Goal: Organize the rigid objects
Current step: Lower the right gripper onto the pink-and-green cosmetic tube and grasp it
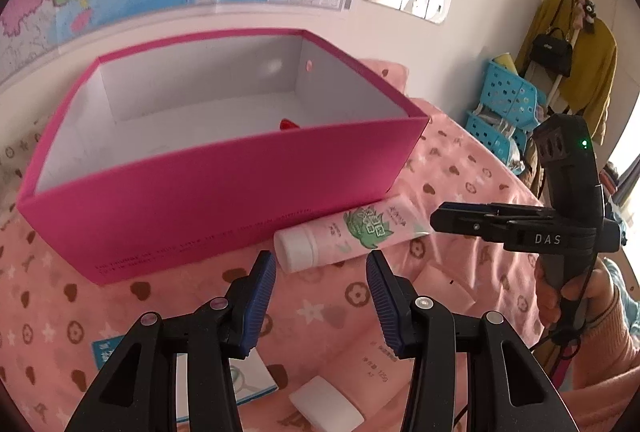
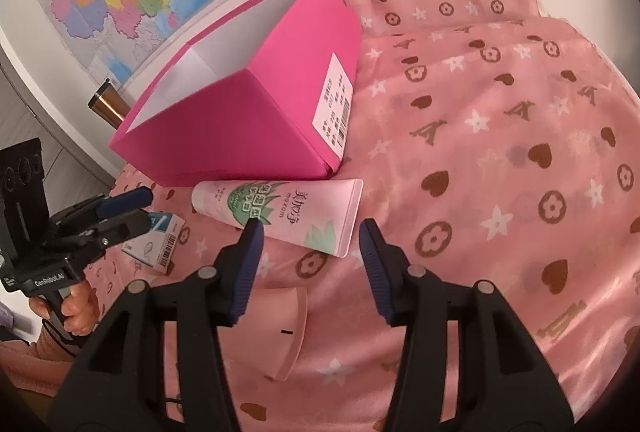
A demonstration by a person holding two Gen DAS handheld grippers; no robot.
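Tube flush against pink box base, bedspread bare rightward, both grippers' fingers released, empty.

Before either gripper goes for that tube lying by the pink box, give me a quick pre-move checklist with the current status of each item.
1. Tube free to lift, nothing lying on it: ok.
2. Right gripper jaws apart and empty, tail end of the tube just ahead between them: ok.
3. Left gripper jaws apart and empty, near the tube's white cap: ok.
4. Pink box open on top with room inside: ok; one small red thing lies in it.
5. Both grippers aimed at the same tube from opposite ends, could clash: not ok.
6. Whether the tube touches the box wall: cannot tell.
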